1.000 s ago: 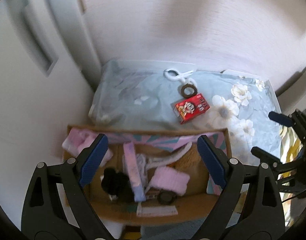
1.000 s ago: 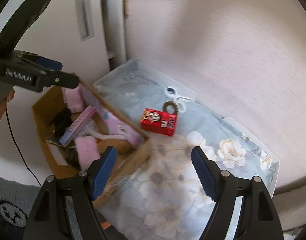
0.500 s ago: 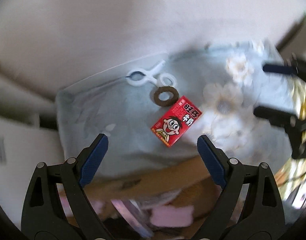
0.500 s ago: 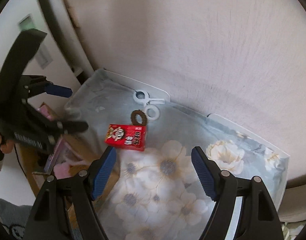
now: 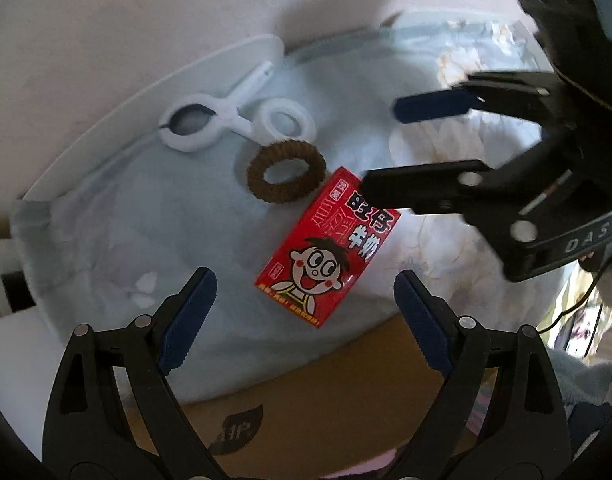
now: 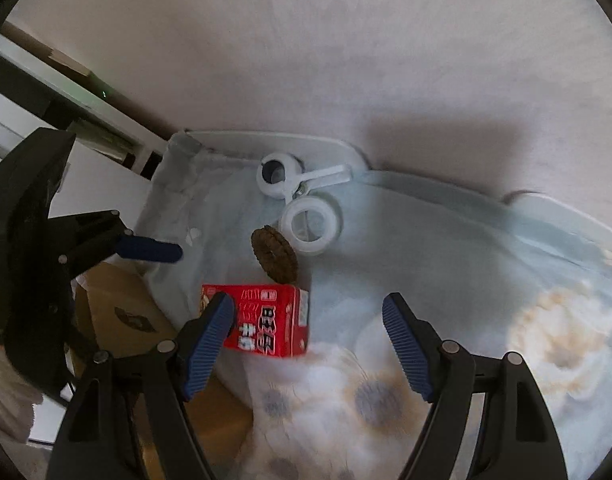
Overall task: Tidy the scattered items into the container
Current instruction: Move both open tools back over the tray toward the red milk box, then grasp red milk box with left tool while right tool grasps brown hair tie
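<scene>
A red drink carton point(image 5: 325, 252) with a cartoon face lies on the pale blue floral cloth point(image 5: 146, 216). A brown hair tie point(image 5: 286, 176) and a white clip point(image 5: 234, 124) lie just beyond it. My left gripper point(image 5: 306, 304) is open and empty, just short of the carton. My right gripper point(image 6: 309, 332) is open and empty around the carton point(image 6: 262, 324); its fingers point(image 5: 425, 188) come in from the right in the left wrist view. The hair tie point(image 6: 276, 254) and clip point(image 6: 302, 200) show ahead. The cardboard box point(image 5: 325, 408) sits below the left gripper.
A pale wall point(image 6: 345, 60) rises right behind the cloth. The cloth's white edge point(image 6: 545, 208) runs along it. The left gripper point(image 6: 150, 250) reaches in from the left in the right wrist view, above the box corner point(image 6: 118, 312). A white cupboard point(image 6: 10, 136) stands far left.
Both grippers have moved forward and down toward the carton. The left one left the box interior behind. The right one now reaches over the carton. Both stay open.
</scene>
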Demonstrator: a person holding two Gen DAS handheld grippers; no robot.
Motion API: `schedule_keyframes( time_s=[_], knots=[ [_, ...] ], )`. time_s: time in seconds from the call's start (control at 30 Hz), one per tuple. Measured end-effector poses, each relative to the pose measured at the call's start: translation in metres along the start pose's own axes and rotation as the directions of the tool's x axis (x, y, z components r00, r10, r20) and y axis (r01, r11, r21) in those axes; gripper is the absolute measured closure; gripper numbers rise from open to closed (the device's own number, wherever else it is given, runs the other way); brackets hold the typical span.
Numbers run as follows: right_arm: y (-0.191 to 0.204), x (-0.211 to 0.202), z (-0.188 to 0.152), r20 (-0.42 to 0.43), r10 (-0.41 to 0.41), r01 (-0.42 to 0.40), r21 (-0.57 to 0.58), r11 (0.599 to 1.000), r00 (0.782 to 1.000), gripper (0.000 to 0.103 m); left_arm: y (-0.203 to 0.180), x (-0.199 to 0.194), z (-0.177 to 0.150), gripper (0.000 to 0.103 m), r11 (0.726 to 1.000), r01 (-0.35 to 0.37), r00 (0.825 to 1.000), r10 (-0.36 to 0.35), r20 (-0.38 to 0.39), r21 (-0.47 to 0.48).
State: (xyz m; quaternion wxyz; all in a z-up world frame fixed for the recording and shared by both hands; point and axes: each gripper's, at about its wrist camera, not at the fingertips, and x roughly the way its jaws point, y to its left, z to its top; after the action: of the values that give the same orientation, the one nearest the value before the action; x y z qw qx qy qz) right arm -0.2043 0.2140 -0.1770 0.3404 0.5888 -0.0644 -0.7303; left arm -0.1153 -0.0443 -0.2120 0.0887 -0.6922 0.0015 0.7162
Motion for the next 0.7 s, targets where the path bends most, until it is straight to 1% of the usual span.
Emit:
schedule_keyframes(
  time_s=[0.1, 0.13, 0.17, 0.3, 0.33, 0.43, 0.47, 0.5, 0.53, 0.57, 0.6, 0.63, 0.67, 0.7],
  knots=[
    [0.0, 0.013, 0.006, -0.016, 0.029, -0.029, 0.0, 1.0, 0.999, 0.029, -0.003, 0.007, 0.001, 0.013, 1.0, 0.011, 1.0, -0.01, -0.011, 0.026],
    [0.0, 0.016, 0.007, -0.02, 0.044, -0.044, -0.005, 0.999, 0.999, 0.031, -0.004, 0.008, 0.001, 0.013, 0.999, 0.013, 1.0, -0.013, -0.011, 0.033],
    [0.001, 0.019, 0.009, -0.026, 0.057, -0.057, -0.009, 0.998, 0.998, 0.037, -0.005, 0.01, 0.0, 0.013, 0.999, 0.01, 1.0, -0.01, -0.009, 0.04],
    [0.004, 0.032, 0.013, -0.063, 0.079, -0.081, -0.031, 0.996, 0.995, 0.049, -0.007, 0.016, -0.003, 0.014, 0.998, 0.0, 1.0, 0.0, -0.007, 0.06],
    [0.005, 0.034, 0.014, -0.068, 0.08, -0.083, -0.036, 0.996, 0.994, 0.053, -0.008, 0.017, -0.004, 0.014, 0.998, -0.002, 1.0, 0.002, -0.004, 0.064],
    [0.008, 0.039, 0.016, -0.074, 0.086, -0.089, -0.05, 0.995, 0.994, 0.06, -0.01, 0.02, -0.007, 0.016, 0.997, 0.005, 1.0, -0.005, 0.008, 0.083],
    [0.008, 0.04, 0.017, -0.073, 0.09, -0.094, -0.054, 0.994, 0.993, 0.066, -0.011, 0.02, -0.008, 0.018, 0.996, 0.008, 1.0, -0.008, 0.01, 0.086],
    [0.008, 0.042, 0.018, -0.072, 0.093, -0.098, -0.056, 0.994, 0.993, 0.069, -0.011, 0.021, -0.009, 0.02, 0.996, 0.011, 1.0, -0.012, 0.01, 0.089],
    [0.008, 0.042, 0.018, -0.072, 0.097, -0.102, -0.056, 0.993, 0.993, 0.071, -0.011, 0.022, -0.01, 0.026, 0.995, 0.016, 1.0, -0.017, 0.011, 0.094],
    [0.009, 0.044, 0.018, -0.071, 0.102, -0.106, -0.058, 0.993, 0.992, 0.074, -0.012, 0.023, -0.012, 0.036, 0.995, 0.02, 1.0, -0.021, 0.012, 0.098],
    [0.009, 0.045, 0.019, -0.071, 0.103, -0.107, -0.061, 0.992, 0.992, 0.077, -0.012, 0.024, -0.013, 0.041, 0.995, 0.022, 1.0, -0.023, 0.01, 0.1],
    [0.009, 0.046, 0.019, -0.07, 0.102, -0.107, -0.063, 0.992, 0.992, 0.081, -0.012, 0.024, -0.013, 0.044, 0.995, 0.021, 1.0, -0.022, 0.01, 0.101],
    [0.009, 0.046, 0.019, -0.068, 0.101, -0.105, -0.063, 0.992, 0.993, 0.086, -0.012, 0.024, -0.014, 0.044, 0.994, 0.025, 1.0, -0.027, 0.013, 0.102],
    [0.008, 0.046, 0.019, -0.066, 0.101, -0.105, -0.06, 0.993, 0.993, 0.088, -0.012, 0.024, -0.015, 0.044, 0.994, 0.031, 0.999, -0.033, 0.016, 0.102]
  ],
)
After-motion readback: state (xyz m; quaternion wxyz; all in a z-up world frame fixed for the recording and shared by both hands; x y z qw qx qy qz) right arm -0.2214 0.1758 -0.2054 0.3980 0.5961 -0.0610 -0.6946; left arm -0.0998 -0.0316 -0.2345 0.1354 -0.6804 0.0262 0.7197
